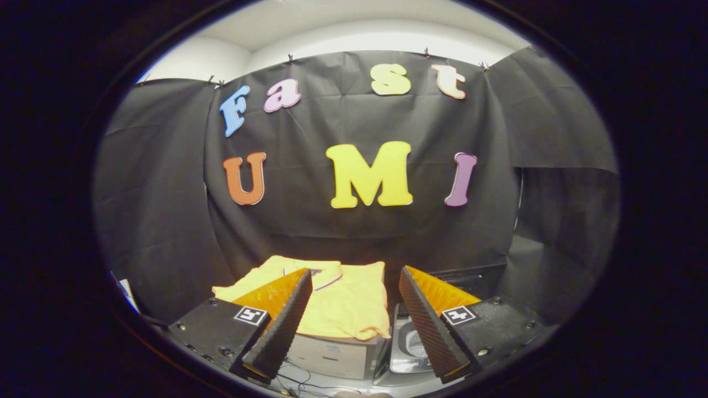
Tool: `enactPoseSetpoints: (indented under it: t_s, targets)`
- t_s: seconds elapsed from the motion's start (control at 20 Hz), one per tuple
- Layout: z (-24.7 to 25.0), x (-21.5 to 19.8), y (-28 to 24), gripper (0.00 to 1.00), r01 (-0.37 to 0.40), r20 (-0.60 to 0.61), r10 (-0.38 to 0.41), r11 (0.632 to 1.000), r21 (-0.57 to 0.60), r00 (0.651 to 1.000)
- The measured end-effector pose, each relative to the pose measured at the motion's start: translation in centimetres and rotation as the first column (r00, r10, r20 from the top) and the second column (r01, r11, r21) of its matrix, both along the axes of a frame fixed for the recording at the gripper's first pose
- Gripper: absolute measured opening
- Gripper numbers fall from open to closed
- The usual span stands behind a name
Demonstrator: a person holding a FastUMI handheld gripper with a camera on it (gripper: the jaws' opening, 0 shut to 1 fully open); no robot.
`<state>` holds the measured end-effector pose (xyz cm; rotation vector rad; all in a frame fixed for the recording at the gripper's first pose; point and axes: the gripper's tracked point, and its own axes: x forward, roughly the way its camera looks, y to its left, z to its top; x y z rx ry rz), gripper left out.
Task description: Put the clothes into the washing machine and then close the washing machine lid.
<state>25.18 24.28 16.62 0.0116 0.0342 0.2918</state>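
- Washer (412, 345): low, beyond the right finger, lid apparently up.
- Shirt (345, 304): yellow, folded on a pale box (332, 356) left of washer. Soft, light, floppy; best pinched at the near hem.
- Hand-held gripper (354, 315): fingers wide apart, empty, short of shirt.

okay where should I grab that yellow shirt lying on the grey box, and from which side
Probably the hem corner of the yellow shirt that droops over the grey box front edge, nearest the washing machine. Come from the front and slightly above: the shirt lies flat, so only that overhanging fold gives the fingers cloth to pinch. The gripper is open, short of it.
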Motion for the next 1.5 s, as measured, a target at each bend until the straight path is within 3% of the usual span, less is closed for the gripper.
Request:
enactPoseSetpoints:
  t_s: [0.45, 0.7, 1.05, 1.3, 1.5]
  targets:
    - [-3.2, 6.8, 10.7, 1.0, -0.082, -0.116, 0.077, 0.996, -0.039, 0.99]
    - [-6.9, 10.4, 14.6, 1.0, -0.064, -0.206, 0.052, 0.997, -0.049, 0.977]
    - [-13.4, 15.7, 17.0, 0.99, -0.011, -0.366, -0.021, 0.996, -0.085, 0.93]
    - [-16.4, 16.7, 17.2, 0.98, 0.016, -0.451, -0.073, 0.992, -0.129, 0.89]
    - [-16.5, 17.0, 17.4, 0.98, 0.023, -0.439, -0.092, 0.987, -0.16, 0.894]
